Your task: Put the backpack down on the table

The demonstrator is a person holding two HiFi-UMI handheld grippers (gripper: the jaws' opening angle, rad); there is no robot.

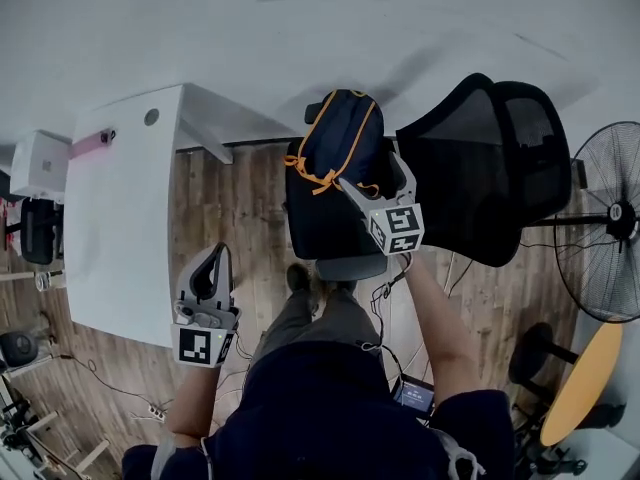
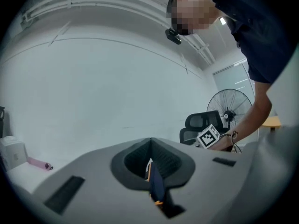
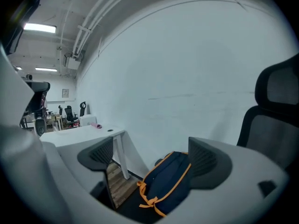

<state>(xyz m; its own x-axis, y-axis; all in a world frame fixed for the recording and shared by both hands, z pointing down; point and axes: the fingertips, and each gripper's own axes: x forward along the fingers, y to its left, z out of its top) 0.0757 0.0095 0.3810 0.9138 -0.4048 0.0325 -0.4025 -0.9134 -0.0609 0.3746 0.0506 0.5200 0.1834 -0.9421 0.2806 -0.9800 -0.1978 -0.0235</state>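
backpack (image 1: 340, 138): propped on office-chair seat (image 1: 312, 223), 12 o'clock | right tool (image 3: 150, 153): released, jaws wide, facing it for pickup | left tool (image 1: 215, 253): clenched, idle | bench (image 1: 120, 218): 10 o'clock, destination

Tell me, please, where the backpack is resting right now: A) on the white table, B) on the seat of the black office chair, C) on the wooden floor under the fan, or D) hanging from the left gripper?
B: the backpack lies on the dark seat of the office chair, apart from the white table, and the right gripper stands open beside it without gripping it.
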